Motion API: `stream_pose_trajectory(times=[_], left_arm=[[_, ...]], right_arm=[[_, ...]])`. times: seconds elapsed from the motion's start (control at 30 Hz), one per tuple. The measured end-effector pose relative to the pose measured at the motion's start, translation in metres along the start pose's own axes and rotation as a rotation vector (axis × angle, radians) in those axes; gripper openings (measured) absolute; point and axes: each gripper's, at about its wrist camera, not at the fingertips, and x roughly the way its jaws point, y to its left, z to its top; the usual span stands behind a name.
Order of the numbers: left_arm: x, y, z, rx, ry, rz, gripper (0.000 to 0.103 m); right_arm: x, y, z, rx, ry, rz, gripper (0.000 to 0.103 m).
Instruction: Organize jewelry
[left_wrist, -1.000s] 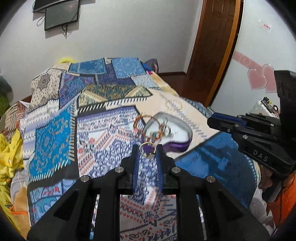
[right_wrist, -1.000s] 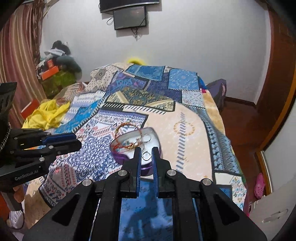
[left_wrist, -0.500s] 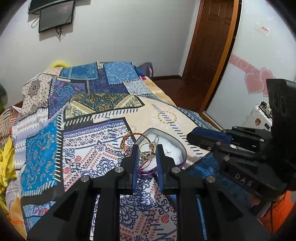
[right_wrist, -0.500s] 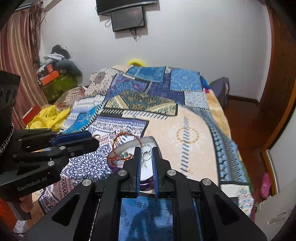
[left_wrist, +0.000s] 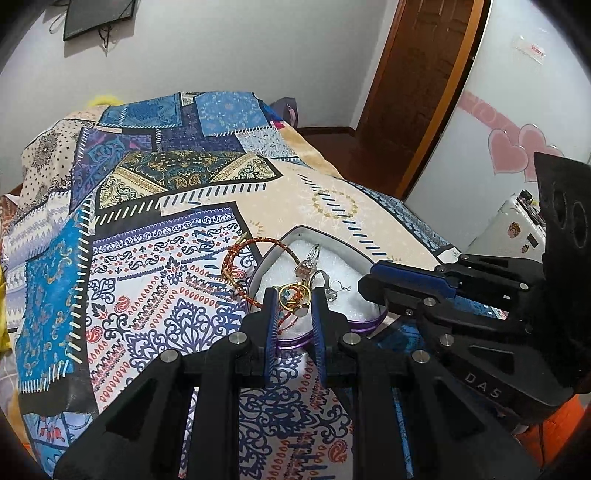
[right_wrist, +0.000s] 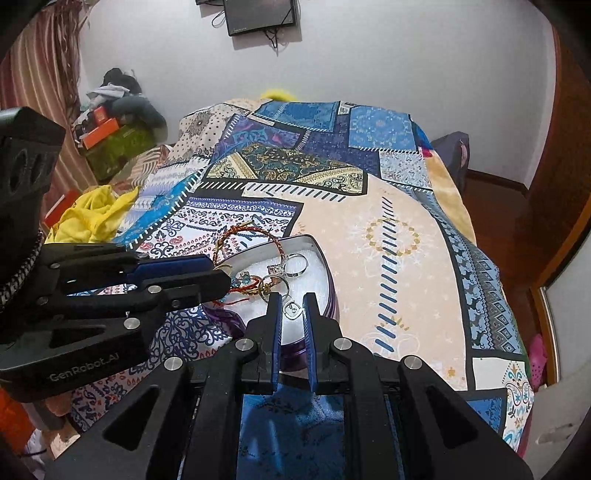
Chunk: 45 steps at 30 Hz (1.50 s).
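A heart-shaped tin (left_wrist: 332, 243) (right_wrist: 325, 266) with white padding lies on the patterned bedspread. It holds silver rings (right_wrist: 293, 264), a red cord bracelet (left_wrist: 255, 243) over its rim and other small pieces. My left gripper (left_wrist: 293, 295) is shut on a gold ring (left_wrist: 295, 297), just above the tin's near side. My right gripper (right_wrist: 291, 299) is shut on a small silver ring (right_wrist: 291, 309) over the tin's near edge. Each gripper shows in the other's view, the right gripper (left_wrist: 406, 284) and the left gripper (right_wrist: 177, 273).
The bed (right_wrist: 388, 229) fills the middle. Yellow cloth (right_wrist: 92, 214) and cluttered boxes (right_wrist: 110, 140) lie at the left. A wooden door (left_wrist: 417, 81) and a white wall with pink hearts (left_wrist: 513, 151) are at the right. A screen (right_wrist: 258, 14) hangs on the far wall.
Both grippers have moved forward and down toward the tin, each still holding its ring. The gold ring is now over the tin's padding.
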Motion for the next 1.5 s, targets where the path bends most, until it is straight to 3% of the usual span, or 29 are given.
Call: stream_pose_trajectory(times=[0.3,0.47,0.6,0.83,1.2,1.3,1.37,1.43,1.5], left_arm=[[-0.004,-0.003,0.003,0.012,-0.005,0.002,0.017],[-0.017,-0.005,0.006,0.008,-0.02,0.005,0.018],[-0.039,-0.005,0.009,-0.003,-0.066,0.02,0.026],[-0.111,-0.017,0.015,-0.016,-0.223,0.081,0.037],[-0.251,-0.068,-0.008,0.033,-0.575,0.179,0.053],[-0.278,-0.079,-0.022,0.045,-0.647,0.177,0.067],[-0.292,-0.083,-0.031,0.037,-0.686,0.181,0.077],[-0.301,-0.085,-0.039,0.026,-0.712,0.19,0.091],[-0.309,-0.086,-0.046,0.009,-0.741,0.219,0.097]], right_arm=[[0.0,0.003,0.003,-0.017,0.027,0.002,0.01],[-0.009,0.003,0.006,-0.004,0.02,0.001,0.018],[-0.03,0.007,0.012,-0.006,-0.025,-0.019,0.018],[-0.096,0.02,0.025,0.004,-0.185,-0.045,0.018],[-0.23,0.071,0.013,-0.021,-0.558,-0.092,0.018],[-0.253,0.084,0.004,-0.031,-0.623,-0.11,0.018],[-0.262,0.09,0.0,-0.033,-0.65,-0.12,0.024],[-0.266,0.093,-0.004,-0.026,-0.674,-0.133,0.05],[-0.27,0.097,-0.009,-0.016,-0.703,-0.153,0.068]])
